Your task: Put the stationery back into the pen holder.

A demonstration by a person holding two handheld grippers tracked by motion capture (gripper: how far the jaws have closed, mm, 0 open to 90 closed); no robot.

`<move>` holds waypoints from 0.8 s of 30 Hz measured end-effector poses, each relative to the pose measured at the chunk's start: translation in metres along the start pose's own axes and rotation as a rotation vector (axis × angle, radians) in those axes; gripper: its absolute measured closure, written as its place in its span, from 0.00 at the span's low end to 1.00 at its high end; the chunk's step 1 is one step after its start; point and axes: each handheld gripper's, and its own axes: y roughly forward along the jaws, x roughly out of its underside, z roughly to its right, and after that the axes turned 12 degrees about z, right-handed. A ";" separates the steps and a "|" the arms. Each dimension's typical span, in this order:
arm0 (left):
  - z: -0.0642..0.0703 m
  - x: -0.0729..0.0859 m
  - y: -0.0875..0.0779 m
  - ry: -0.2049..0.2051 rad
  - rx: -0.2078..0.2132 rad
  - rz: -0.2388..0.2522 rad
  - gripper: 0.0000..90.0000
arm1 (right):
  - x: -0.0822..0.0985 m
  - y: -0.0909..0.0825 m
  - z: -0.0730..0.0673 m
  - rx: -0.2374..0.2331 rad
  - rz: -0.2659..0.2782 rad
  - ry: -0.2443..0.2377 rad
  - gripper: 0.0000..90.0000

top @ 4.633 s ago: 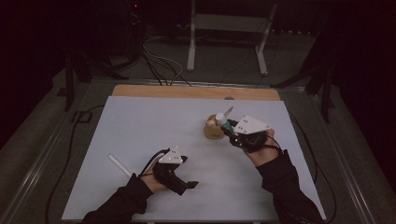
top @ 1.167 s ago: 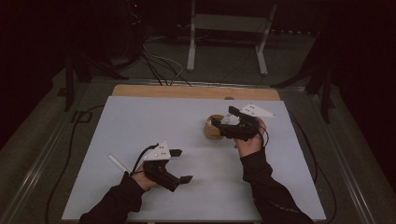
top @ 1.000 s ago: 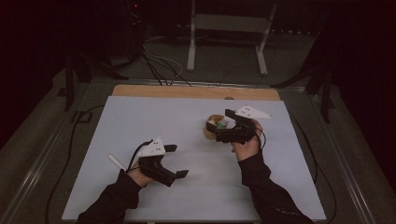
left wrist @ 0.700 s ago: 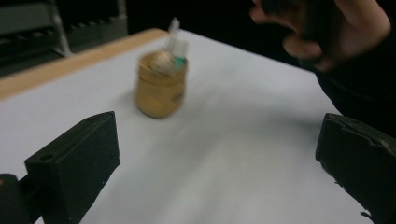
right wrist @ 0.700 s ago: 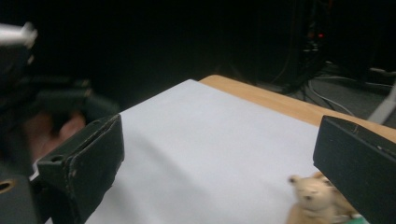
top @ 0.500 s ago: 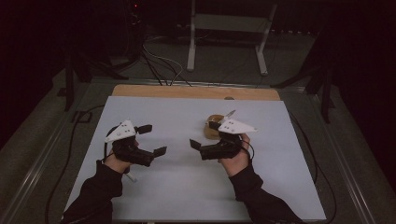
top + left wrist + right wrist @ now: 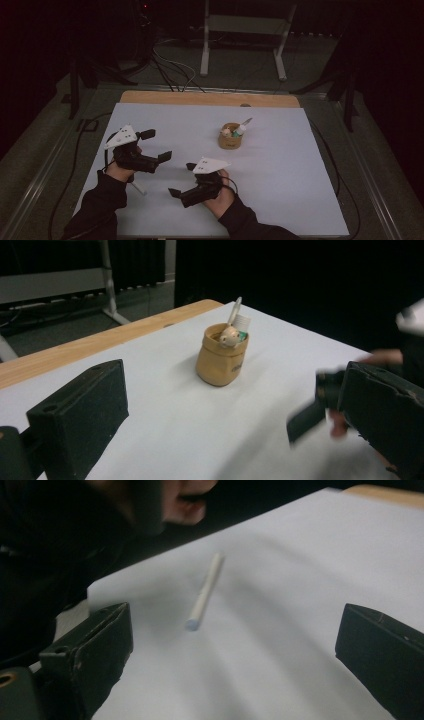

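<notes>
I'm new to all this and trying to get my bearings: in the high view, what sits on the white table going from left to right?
Left claw → white stick → right claw → small brown cup holding a few little items.

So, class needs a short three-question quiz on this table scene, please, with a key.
1. Fill in: the wooden cup stands ___ on the table.
2. True or false: the left claw grips the white stick.
3. The right claw, jaws apart, faces: A the white stick; B the wooden cup; C a plate.
Key: 1 upright; 2 false; 3 A.
</notes>
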 end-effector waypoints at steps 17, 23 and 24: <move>-0.007 -0.002 -0.007 0.008 -0.041 0.011 0.00 | 0.026 0.078 -0.043 0.110 -0.129 0.041 0.31; -0.009 -0.001 -0.007 0.017 -0.058 0.001 0.00 | 0.031 0.095 -0.052 0.115 -0.180 -0.001 0.46; -0.009 -0.001 -0.007 0.017 -0.058 0.001 0.00 | 0.031 0.095 -0.052 0.115 -0.180 -0.001 0.46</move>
